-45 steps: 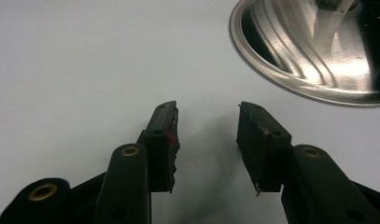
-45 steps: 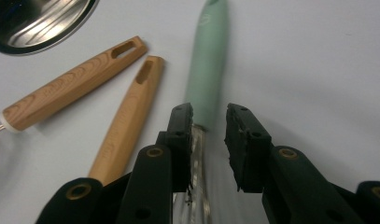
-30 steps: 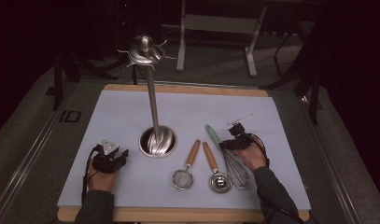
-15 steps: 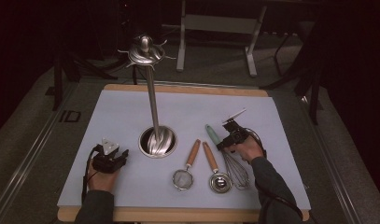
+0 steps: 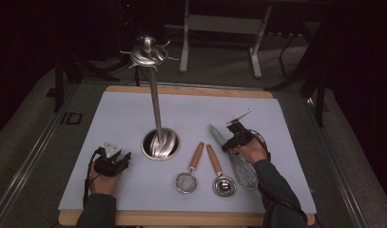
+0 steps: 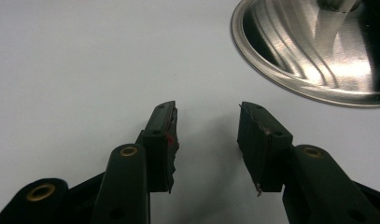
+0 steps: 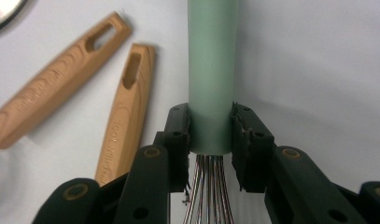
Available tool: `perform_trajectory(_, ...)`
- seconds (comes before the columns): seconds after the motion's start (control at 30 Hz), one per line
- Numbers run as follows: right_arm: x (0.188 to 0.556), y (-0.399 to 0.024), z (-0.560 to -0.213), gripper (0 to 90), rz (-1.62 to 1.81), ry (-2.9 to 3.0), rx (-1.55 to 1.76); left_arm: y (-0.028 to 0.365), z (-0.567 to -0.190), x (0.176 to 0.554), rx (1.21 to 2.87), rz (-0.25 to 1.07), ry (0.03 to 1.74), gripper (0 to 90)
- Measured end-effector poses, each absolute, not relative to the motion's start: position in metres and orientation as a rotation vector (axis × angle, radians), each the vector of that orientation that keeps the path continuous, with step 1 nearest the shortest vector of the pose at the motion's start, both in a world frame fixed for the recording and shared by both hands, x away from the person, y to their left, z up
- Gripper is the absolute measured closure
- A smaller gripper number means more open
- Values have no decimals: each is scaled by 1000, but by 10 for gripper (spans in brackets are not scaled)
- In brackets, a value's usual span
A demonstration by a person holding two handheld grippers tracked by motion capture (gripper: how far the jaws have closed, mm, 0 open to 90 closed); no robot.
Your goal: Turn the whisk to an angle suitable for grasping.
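The whisk [image 7: 211,70] lies on the counter [image 5: 134,118], handle pointing away along the right hand-held gripper [image 7: 210,135], whose jaws, just narrowed, clasp its handle base, while the left hand-held gripper [image 6: 206,135] rests empty, jaws apart.

Right gripper [image 7: 210,135] jaws just closing, pressing whisk's green handle [image 7: 212,70]; two wooden handles [image 7: 124,107] left.

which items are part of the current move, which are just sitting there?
In play:
- whisk, green handle clamped where the wires start
- right gripper, jaws just closed on that handle

Lying about:
- small strainer, wooden handle
- measuring spoon, wooden handle
- steel utensil stand
- left gripper, open over bare mat
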State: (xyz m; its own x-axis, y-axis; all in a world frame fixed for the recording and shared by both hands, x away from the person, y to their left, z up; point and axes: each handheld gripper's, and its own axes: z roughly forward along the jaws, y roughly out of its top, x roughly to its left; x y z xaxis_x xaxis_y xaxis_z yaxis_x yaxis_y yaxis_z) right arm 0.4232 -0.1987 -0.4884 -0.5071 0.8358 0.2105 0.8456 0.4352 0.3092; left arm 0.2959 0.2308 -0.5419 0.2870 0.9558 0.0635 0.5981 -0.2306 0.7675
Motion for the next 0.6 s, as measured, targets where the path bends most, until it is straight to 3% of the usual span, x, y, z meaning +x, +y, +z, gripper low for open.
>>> perform_trajectory(0.6,398,-203,-456,692,-909,-2742,-1438,231,-542,296,1926,731,1387,575)
